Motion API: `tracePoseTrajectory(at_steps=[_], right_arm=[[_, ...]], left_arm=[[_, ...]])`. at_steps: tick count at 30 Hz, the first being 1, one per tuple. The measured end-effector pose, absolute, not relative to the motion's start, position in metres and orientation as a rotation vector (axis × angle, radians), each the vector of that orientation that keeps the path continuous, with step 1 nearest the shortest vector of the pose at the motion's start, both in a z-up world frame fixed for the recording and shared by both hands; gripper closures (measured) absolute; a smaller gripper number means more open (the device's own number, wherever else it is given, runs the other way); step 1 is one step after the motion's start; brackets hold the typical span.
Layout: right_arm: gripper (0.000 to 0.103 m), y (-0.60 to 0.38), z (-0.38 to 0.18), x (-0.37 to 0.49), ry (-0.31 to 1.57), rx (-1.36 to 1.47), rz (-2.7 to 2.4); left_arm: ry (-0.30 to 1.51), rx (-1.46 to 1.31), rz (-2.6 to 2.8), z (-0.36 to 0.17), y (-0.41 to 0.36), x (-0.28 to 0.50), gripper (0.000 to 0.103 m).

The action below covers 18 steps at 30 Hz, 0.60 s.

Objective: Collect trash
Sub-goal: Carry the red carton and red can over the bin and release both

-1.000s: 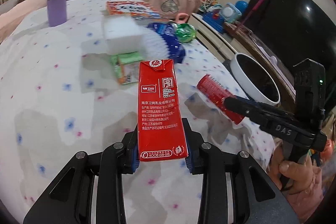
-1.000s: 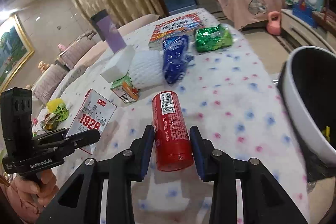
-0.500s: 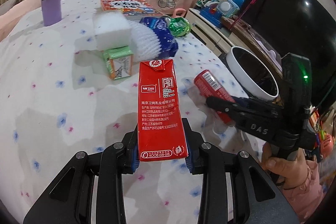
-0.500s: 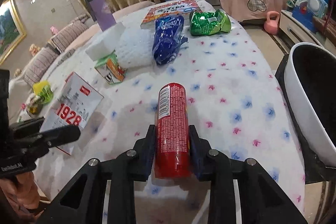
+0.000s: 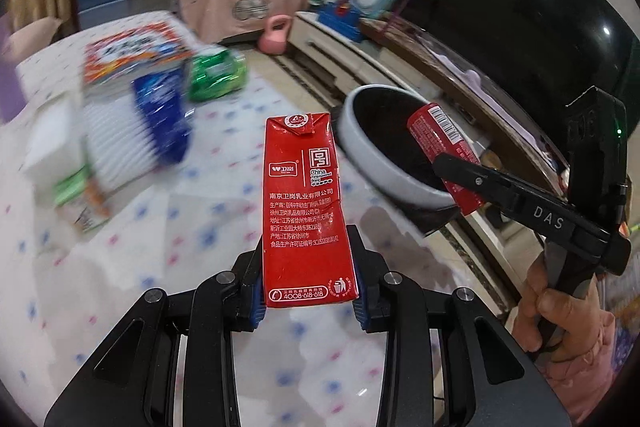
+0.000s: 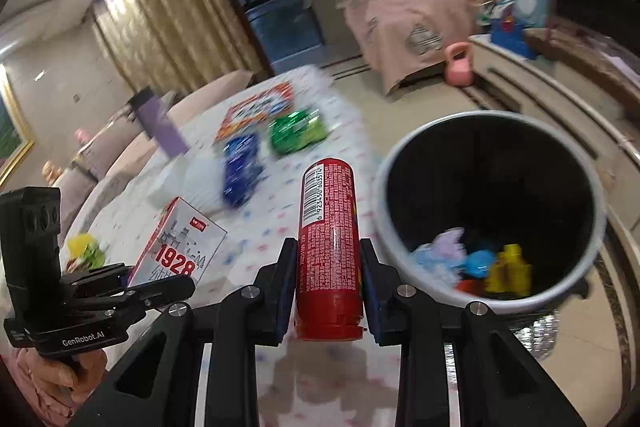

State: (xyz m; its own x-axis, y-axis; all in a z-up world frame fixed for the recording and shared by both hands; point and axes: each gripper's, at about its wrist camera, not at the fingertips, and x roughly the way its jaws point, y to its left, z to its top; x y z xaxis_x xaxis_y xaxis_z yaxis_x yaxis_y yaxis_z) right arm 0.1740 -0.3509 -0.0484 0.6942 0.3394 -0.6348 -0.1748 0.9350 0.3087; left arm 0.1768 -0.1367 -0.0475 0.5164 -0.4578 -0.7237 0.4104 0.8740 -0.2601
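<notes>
My left gripper (image 5: 307,261) is shut on the lower end of a red milk carton (image 5: 300,195), held upright above the dotted tablecloth. In the right wrist view the same carton (image 6: 180,247) shows its white "1928" face in that gripper (image 6: 176,283). My right gripper (image 6: 329,261) is shut on a red cylindrical can (image 6: 326,227), lifted off the table beside the bin. The grey trash bin (image 6: 532,301) with a black liner stands on the floor just right of the table and holds several coloured scraps. From the left wrist view the can (image 5: 436,131) hangs over the bin (image 5: 384,179).
On the table (image 6: 280,235) lie a green packet (image 6: 298,133), a blue packet (image 6: 240,167), a colourful flat box (image 6: 260,111), a purple cup (image 6: 160,123), white foam netting and a small green carton (image 5: 76,199). A pink kettlebell (image 6: 460,65) sits on the floor; a TV (image 5: 520,27) stands right.
Both grippers have swung right toward the bin. The right gripper closed on the red can and lifted it off the table. The left gripper still holds the carton.
</notes>
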Motion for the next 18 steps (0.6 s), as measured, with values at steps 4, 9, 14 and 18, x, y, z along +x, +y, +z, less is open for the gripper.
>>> tracePoseTrajectory(at_steps=[4, 9, 14, 18], right_arm=[[0.073, -0.382, -0.046, 0.173, 0.735, 0.26, 0.228], [0.073, -0.407, -0.047, 0.178, 0.731, 0.285, 0.183], [0.073, -0.421, -0.045, 0.184, 0.719, 0.292, 0.16], [0.073, -0.431, -0.044, 0.192, 0.715, 0.299, 0.15]], left_arm=[[0.88, -0.029, -0.564, -0.041, -0.168, 0.186, 0.072], [0.897, -0.01, -0.604, -0.038, -0.2, 0.2, 0.072], [0.904, 0.013, -0.611, -0.039, -0.224, 0.211, 0.072], [0.903, 0.03, -0.624, -0.036, -0.241, 0.219, 0.072]])
